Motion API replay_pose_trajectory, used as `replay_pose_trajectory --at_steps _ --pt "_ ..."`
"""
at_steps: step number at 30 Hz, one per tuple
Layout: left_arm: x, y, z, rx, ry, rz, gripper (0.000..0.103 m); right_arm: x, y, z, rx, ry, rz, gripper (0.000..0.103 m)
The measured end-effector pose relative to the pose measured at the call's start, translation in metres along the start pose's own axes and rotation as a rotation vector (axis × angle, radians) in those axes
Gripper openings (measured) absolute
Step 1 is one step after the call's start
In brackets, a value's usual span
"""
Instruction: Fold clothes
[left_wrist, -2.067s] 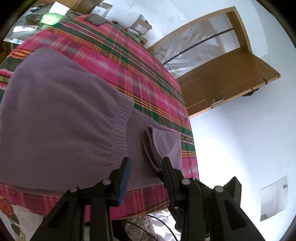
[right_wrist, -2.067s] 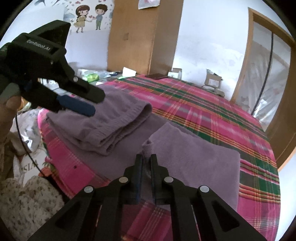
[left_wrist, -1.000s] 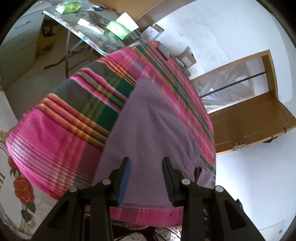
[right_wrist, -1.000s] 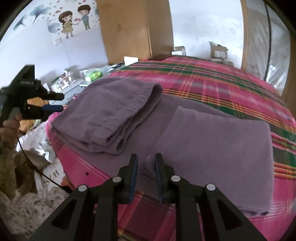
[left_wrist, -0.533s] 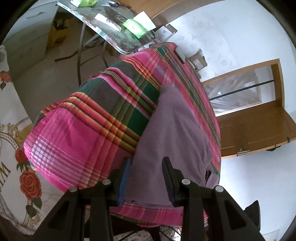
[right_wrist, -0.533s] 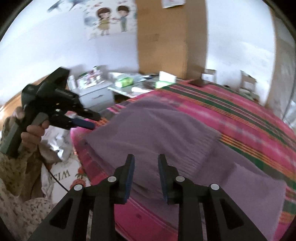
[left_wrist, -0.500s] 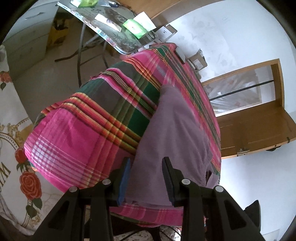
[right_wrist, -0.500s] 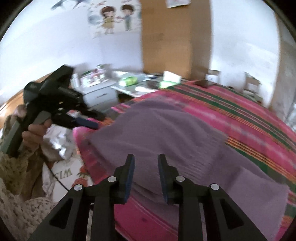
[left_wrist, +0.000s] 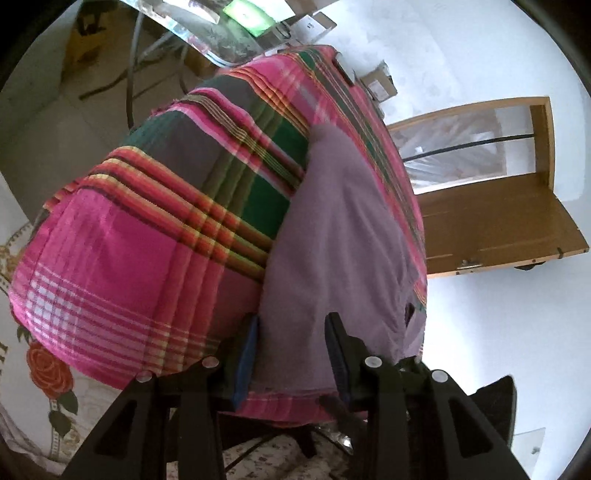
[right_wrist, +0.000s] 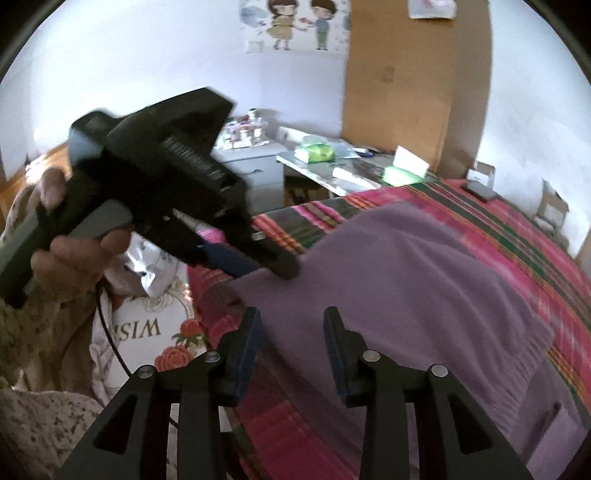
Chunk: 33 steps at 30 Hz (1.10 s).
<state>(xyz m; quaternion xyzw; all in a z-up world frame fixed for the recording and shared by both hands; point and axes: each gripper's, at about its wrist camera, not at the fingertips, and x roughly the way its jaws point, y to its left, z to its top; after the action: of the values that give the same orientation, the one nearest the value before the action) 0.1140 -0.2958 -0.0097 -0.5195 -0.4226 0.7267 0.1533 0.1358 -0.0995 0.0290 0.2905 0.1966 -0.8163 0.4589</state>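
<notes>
1. Looking along the left gripper (left_wrist: 291, 347) in the left wrist view: fingers spread wide, straddling the near corner of the purple garment (left_wrist: 343, 236), pinching nothing. The garment lies on the plaid bedcover (left_wrist: 155, 236), running from the near edge toward the far side, with a wooden door (left_wrist: 495, 225) beyond on the right.
2. Right wrist view: right gripper (right_wrist: 291, 347) likewise spread, empty, hovering over the garment's near edge (right_wrist: 406, 280). The left gripper (right_wrist: 273, 264) shows at left, its tips at the garment's left corner; whether they touch the cloth I cannot tell, as the frame is blurred. A ribbed band sits toward the right end.
3. Risk, as I judge it: each claw may close on the top layer only, or catch bedcover along with the knit, since cloth lies flat against cloth. Uneven grips at the two corners would skew the next fold. Soft knit could also slip from the pads when lifted.
</notes>
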Motion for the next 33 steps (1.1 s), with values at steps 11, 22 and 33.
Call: replay_pose_trajectory --at_steps 11,22,33 --pt "-0.005 -0.005 0.004 -0.021 0.007 -0.108 0.037 0.023 0.035 0.008 -0.107 -0.019 -0.126 0.068" --pt "-0.007 0.002 0.006 -0.021 0.019 -0.102 0.037 0.049 0.035 0.013 -0.083 0.035 -0.254 0.061" --pt "-0.01 0.003 0.027 -0.016 -0.032 -0.094 0.038 0.05 0.022 0.013 0.005 0.052 -0.271 0.029"
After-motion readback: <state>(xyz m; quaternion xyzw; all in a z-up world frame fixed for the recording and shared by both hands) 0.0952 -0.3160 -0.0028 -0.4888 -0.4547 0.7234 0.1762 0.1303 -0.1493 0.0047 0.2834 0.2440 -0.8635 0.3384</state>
